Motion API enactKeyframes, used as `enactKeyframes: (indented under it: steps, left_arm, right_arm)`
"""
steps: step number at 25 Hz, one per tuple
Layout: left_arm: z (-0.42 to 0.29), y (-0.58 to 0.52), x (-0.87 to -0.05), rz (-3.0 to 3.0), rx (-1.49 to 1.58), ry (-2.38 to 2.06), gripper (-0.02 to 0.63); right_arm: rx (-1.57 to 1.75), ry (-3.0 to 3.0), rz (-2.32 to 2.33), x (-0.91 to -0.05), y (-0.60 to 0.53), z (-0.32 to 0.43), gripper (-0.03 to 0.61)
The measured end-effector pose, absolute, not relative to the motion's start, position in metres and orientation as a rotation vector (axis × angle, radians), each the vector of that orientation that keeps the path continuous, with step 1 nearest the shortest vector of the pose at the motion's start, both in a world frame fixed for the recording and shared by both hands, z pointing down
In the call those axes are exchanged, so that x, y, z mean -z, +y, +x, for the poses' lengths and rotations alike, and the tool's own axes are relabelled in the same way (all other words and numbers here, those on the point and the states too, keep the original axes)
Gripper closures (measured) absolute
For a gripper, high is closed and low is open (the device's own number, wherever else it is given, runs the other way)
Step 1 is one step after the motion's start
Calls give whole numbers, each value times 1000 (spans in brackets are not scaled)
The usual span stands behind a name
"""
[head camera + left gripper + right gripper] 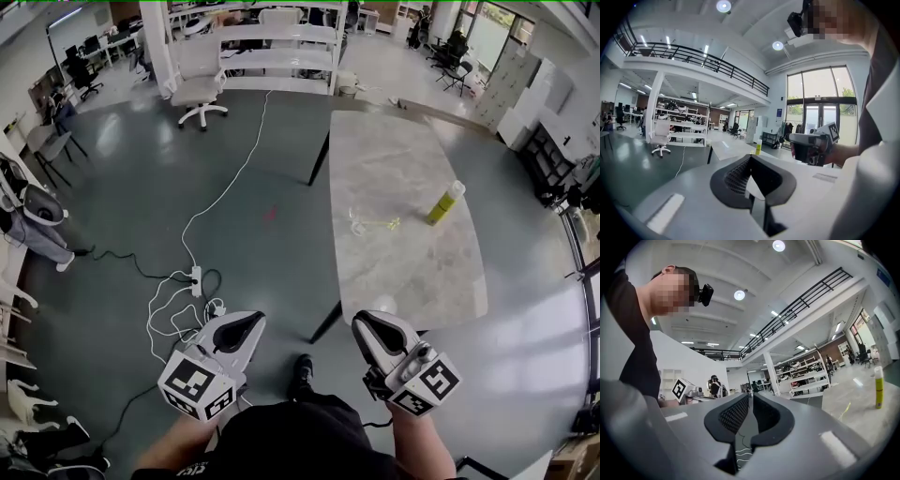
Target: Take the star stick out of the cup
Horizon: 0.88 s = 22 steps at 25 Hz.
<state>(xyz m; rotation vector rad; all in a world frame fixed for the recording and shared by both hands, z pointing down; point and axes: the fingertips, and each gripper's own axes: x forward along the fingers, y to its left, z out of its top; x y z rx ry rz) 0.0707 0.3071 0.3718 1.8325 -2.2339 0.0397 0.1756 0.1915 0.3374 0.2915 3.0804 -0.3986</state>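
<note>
I hold both grippers low and close to my body, because I am not at the work yet. My left gripper (236,330) has its jaws pressed together with nothing in them. My right gripper (375,330) also has its jaws closed down to a thin slit and empty. Neither needs to be spread while its target is out of reach.

The clear cup (358,223) stands on the desk (403,141), ahead of my right jaws and well apart from them, and farther off and to the right of my left jaws. The star stick (382,224) shows as a thin yellow line running from the cup away to the right. It is too small for me to tell how deep it sits or whether the cup is upright. A yellow-green bottle (445,202) stands beyond the stick, farther right. I judge the right jaws the natural ones to pull the stick out, with the left steadying the cup.

The desk is pale and marbled, long, on dark legs, and its near end lies just ahead of my right jaws. Ahead of my left jaws is bare grey floor (141,187), glossy, crossed by a white cable (230,178) that ends at a power strip (195,276). Far beyond stand a white office chair (200,89) and white shelving (272,47).
</note>
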Motion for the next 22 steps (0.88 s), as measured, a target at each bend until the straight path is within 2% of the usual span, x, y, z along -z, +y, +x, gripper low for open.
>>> enactKeyframes:
  steps: [13,22]
  left_arm:
    - [20,181,-387,1902,-56,-2143,614]
    - [-50,122,-405,2033,-19,-1977,614]
  right_arm:
    - [480,3071,241,-359,86,118,534]
    - [486,3127,97,-375,57,50,534]
